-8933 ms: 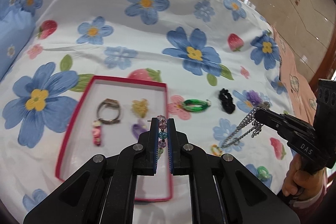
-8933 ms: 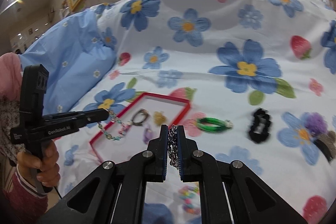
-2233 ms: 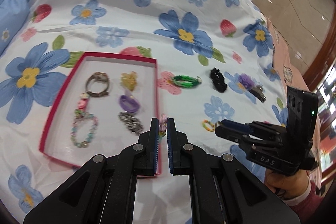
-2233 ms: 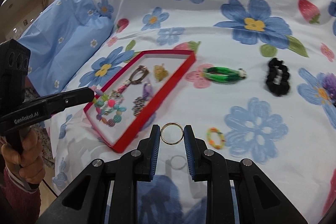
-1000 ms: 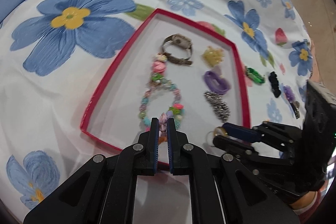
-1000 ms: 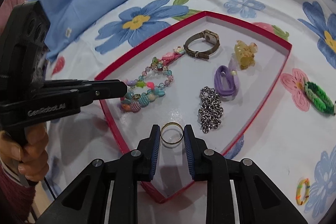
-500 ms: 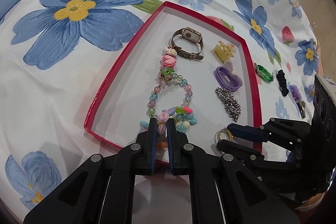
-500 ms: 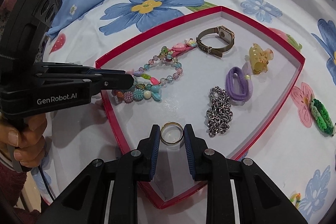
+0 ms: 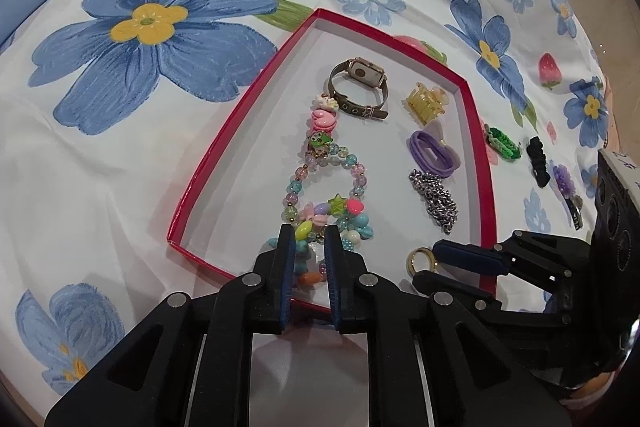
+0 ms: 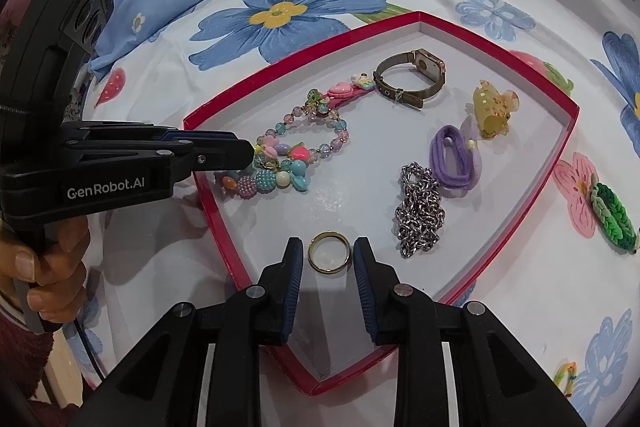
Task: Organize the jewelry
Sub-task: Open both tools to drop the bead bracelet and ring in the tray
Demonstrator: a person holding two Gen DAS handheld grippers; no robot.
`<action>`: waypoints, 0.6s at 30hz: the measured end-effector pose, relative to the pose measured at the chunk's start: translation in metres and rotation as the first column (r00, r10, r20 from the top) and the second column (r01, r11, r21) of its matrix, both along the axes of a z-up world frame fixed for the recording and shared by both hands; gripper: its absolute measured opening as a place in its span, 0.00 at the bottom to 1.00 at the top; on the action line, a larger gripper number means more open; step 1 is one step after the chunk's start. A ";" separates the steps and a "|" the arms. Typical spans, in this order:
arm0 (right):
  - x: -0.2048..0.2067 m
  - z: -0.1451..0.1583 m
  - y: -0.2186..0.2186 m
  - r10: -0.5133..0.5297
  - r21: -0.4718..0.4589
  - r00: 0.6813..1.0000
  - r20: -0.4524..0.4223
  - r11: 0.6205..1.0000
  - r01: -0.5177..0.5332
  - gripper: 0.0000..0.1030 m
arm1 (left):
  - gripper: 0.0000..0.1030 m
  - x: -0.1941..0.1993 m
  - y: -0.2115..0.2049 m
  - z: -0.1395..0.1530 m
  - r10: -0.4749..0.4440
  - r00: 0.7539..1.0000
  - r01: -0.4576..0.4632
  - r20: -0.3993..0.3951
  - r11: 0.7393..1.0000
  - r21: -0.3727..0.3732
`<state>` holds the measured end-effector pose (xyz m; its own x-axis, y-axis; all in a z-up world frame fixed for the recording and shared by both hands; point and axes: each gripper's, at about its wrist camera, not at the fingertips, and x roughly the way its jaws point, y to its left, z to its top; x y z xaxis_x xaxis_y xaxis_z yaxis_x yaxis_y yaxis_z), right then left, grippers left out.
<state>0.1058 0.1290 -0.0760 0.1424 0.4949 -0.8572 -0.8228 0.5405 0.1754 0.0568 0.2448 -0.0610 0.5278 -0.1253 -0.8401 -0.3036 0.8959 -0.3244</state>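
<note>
Over red tray [image 10: 208, 195] — both hand-held grippers seemingly just loosened.

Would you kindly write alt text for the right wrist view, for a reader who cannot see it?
The right gripper hangs over a red-rimmed tray, its jaws just opening off a gold ring lying between them. The tray also holds a beaded bracelet, silver chain, purple hair tie, yellow claw clip and watch, with the left gripper at the beads.
</note>
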 end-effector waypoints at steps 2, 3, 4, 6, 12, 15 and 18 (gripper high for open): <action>0.000 0.001 -0.003 -0.008 0.014 1.000 -0.006 1.000 0.008 0.27 | 0.13 -0.001 -0.001 0.004 0.001 1.000 -0.001 0.007 1.000 0.000; -0.001 0.003 -0.006 -0.014 0.024 1.000 -0.007 1.000 0.015 0.27 | 0.14 -0.002 -0.001 0.005 0.001 1.000 -0.001 0.011 1.000 -0.001; -0.002 0.006 -0.009 -0.020 0.034 1.000 -0.008 0.999 0.020 0.27 | 0.18 -0.002 -0.002 0.007 0.003 1.000 -0.003 0.014 1.000 -0.001; -0.004 0.013 -0.017 -0.035 0.059 0.999 -0.004 0.998 0.035 0.27 | 0.22 -0.005 -0.003 0.011 0.007 1.000 -0.008 0.022 1.000 0.002; -0.007 0.037 -0.056 -0.114 0.149 0.993 0.001 0.982 0.113 0.34 | 0.28 -0.011 -0.010 0.024 0.007 0.998 -0.006 0.055 1.000 -0.013; -0.009 0.047 -0.086 -0.182 0.201 0.983 -0.002 0.963 0.179 0.42 | 0.39 -0.016 -0.019 0.032 0.000 0.997 0.001 0.079 1.000 -0.015; -0.010 0.052 -0.109 -0.235 0.222 0.972 -0.004 0.948 0.230 0.42 | 0.39 -0.018 -0.031 0.036 -0.019 0.996 0.020 0.090 1.000 -0.020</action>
<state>0.0953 0.0196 -0.0240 0.2933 0.6214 -0.7265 -0.6839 0.6674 0.2948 0.0393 0.2140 -0.0245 0.5980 -0.1535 -0.7867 -0.2551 0.8940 -0.3683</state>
